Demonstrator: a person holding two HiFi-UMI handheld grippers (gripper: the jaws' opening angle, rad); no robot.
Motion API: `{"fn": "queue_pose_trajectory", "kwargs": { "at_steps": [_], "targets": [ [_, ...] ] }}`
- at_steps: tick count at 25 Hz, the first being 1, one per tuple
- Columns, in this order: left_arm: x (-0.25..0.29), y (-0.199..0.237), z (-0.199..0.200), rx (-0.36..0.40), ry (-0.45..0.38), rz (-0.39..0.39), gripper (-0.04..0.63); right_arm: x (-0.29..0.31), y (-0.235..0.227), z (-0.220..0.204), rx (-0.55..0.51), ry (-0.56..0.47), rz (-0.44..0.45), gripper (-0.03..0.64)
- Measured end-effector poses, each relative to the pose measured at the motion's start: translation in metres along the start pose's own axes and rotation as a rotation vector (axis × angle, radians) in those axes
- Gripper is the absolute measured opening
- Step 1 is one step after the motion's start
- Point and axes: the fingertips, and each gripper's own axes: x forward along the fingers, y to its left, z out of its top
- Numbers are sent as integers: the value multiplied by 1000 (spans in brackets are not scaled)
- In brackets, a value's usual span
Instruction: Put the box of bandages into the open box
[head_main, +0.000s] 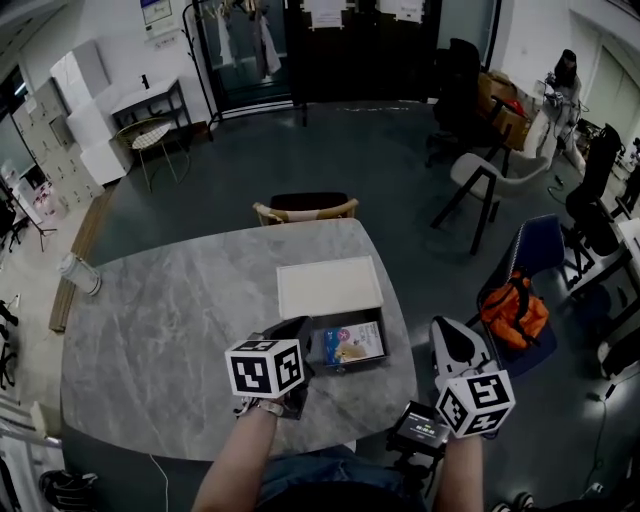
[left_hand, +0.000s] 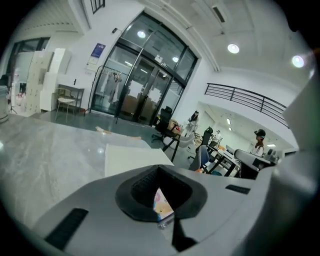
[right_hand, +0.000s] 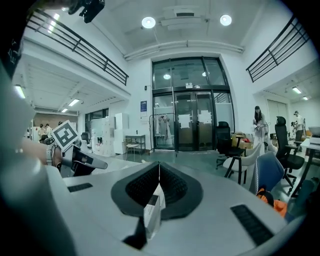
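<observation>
Bandage box, a colourful printed carton (head_main: 353, 343), lies inside the open dark box (head_main: 350, 369). At its nine o'clock my left gripper (left_hand: 159, 170) hangs closed and empty; my right gripper's (right_hand: 159, 172) jaws meet.

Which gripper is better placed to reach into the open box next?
Left. The left gripper sits over the table beside the open box; the right gripper is beyond the table's edge, farther away.
</observation>
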Motion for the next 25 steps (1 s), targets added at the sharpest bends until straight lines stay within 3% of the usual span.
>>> {"fn": "queue_pose_trajectory", "kwargs": {
  "at_steps": [12, 18, 21, 25],
  "targets": [
    [-80, 11, 102, 236, -438, 115, 11, 17, 15, 37, -56, -84, 69, 25],
    [-119, -2, 130, 359, -637, 149, 11, 18, 26, 57, -91, -168, 106, 25],
    [-133, -6, 135, 401, -710, 159, 11, 14, 30, 67, -129, -251, 109, 25],
    [-138, -10, 138, 407, -741, 155, 11, 3, 30, 83, -189, -342, 72, 25]
  ]
}}
